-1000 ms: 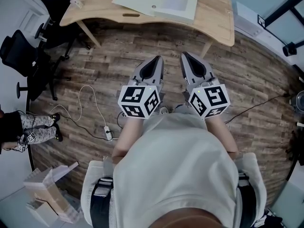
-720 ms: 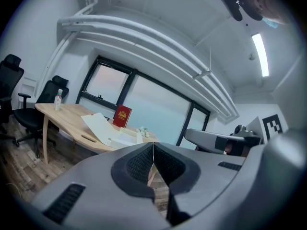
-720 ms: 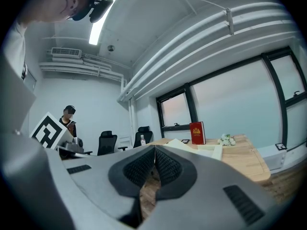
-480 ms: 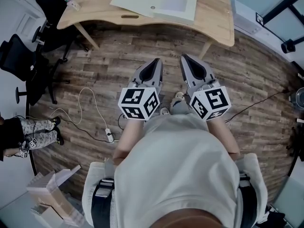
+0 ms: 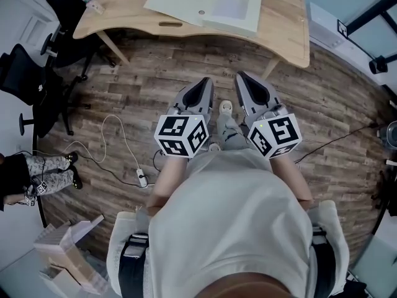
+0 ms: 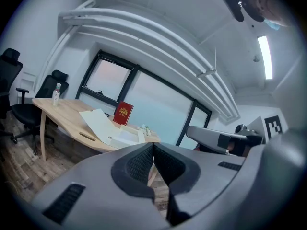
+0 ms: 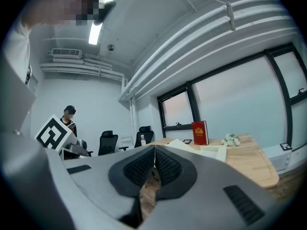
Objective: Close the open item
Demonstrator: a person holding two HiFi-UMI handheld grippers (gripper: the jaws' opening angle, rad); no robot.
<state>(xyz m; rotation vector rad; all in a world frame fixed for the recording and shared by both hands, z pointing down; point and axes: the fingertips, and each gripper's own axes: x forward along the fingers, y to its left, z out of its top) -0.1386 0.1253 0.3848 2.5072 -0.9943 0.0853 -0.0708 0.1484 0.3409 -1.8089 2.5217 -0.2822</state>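
Wooden desk (image 5: 282, 33) stood ahead of me. My left tool (image 5: 203, 82) was closed and empty. The open white box (image 5: 231, 6) lay on the desk, well apart, lid spread leftward. My right tool (image 5: 243, 78), also closed and empty, seemed marginally nearer.

The table (image 5: 279, 23) is pale tan wood; on it sit a cream open box (image 5: 205, 5) and a red book (image 6: 123, 114) with a gold emblem. Before the table, the floor (image 5: 335, 104) shows streaky brown planks. The grey left gripper (image 5: 205, 81) and right gripper (image 5: 242, 76) carry black-and-white square markers.
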